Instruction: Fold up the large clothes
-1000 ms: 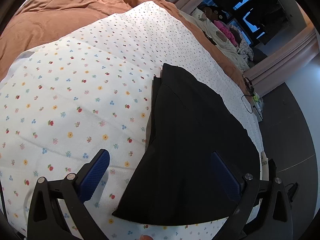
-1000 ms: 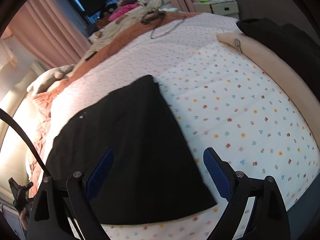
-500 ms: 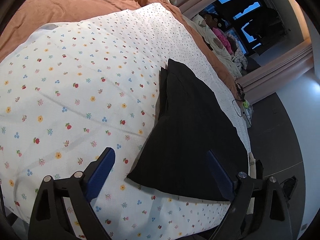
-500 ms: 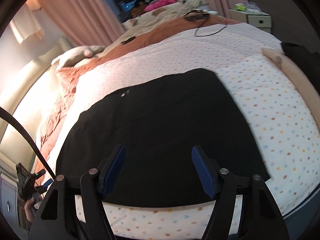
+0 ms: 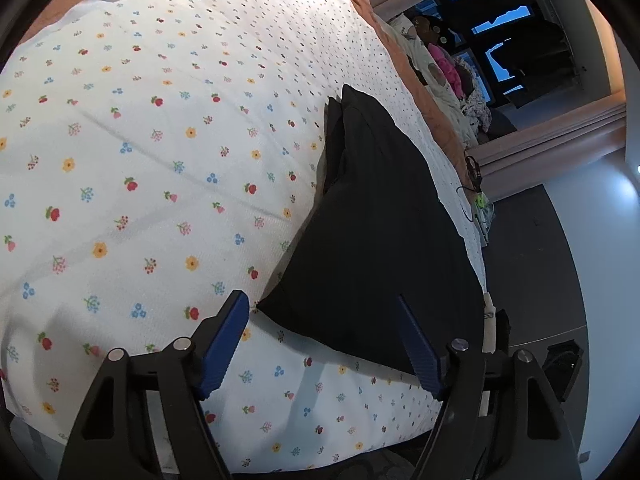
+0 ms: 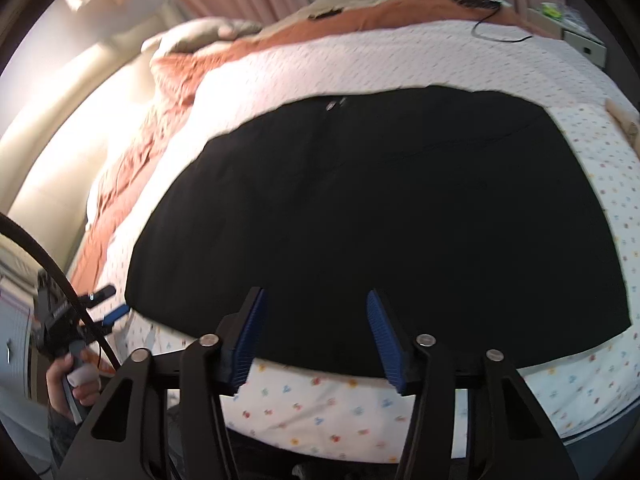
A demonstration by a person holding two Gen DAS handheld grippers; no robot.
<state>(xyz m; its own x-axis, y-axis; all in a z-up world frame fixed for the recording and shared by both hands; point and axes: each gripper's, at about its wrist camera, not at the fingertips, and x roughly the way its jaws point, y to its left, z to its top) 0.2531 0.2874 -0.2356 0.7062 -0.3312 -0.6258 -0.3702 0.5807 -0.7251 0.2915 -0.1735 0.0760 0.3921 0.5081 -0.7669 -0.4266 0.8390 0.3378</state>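
A black garment [image 5: 372, 232] lies flat on the flowered sheet [image 5: 140, 184], folded into a broad trapezoid [image 6: 380, 208]. My left gripper [image 5: 324, 320] hovers over its near left corner, jaws closing, nothing pressed between the blue pads. My right gripper [image 6: 316, 320] hangs over the garment's near hem, jaws closing too, with cloth below them but not pinched. In the right wrist view the left gripper [image 6: 104, 304] shows at the far left edge, held in a hand [image 6: 72, 380].
An orange-brown duvet [image 6: 176, 92] is bunched toward the head of the bed. A dark cable [image 6: 492, 32] lies on the far edge. A nightstand [image 6: 580, 36] stands past it. Pink curtains and a dark window [image 5: 512, 52] lie beyond.
Both grippers' jaws have narrowed. The right gripper swung round from the garment's right corner to face its near hem squarely. The left gripper drew back and lowered toward the garment's near left corner.
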